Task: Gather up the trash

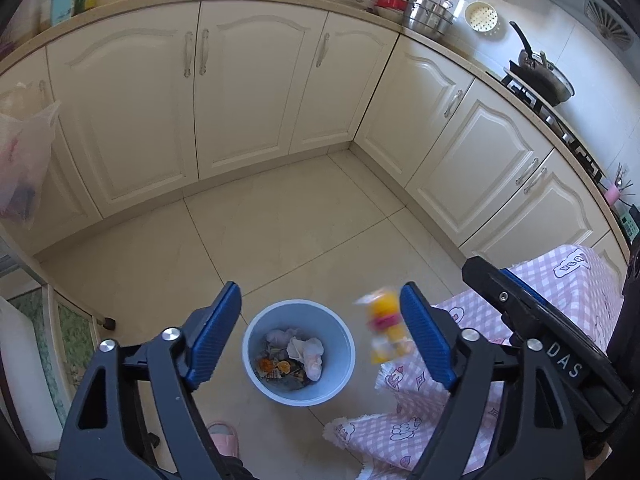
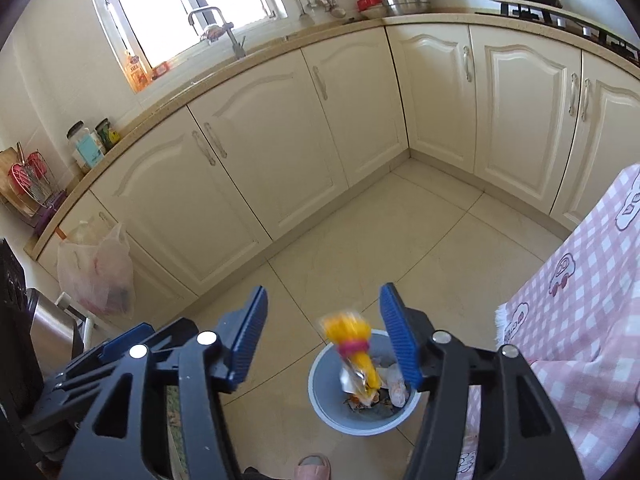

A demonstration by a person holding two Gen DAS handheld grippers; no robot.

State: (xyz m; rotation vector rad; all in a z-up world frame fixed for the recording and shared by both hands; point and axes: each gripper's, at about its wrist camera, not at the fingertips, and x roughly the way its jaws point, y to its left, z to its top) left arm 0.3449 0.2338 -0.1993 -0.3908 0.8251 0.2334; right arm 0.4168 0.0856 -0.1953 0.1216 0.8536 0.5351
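Observation:
A light blue trash bin (image 1: 298, 350) stands on the tiled floor, holding crumpled tissues and scraps; it also shows in the right wrist view (image 2: 362, 420). A yellow and pink wrapper (image 2: 354, 354) is blurred in mid-air between my right gripper's open fingers, above the bin. It also shows in the left wrist view (image 1: 386, 326), beside the right-hand pad. My left gripper (image 1: 320, 334) is open and empty above the bin. My right gripper (image 2: 322, 336) is open, touching nothing.
A table with a pink checked cloth (image 1: 480, 360) is at the right, next to the bin. Cream cabinets (image 1: 256, 88) line the far walls. A plastic bag (image 2: 96, 272) hangs on a cabinet at the left. A pink slipper (image 2: 314, 466) is below.

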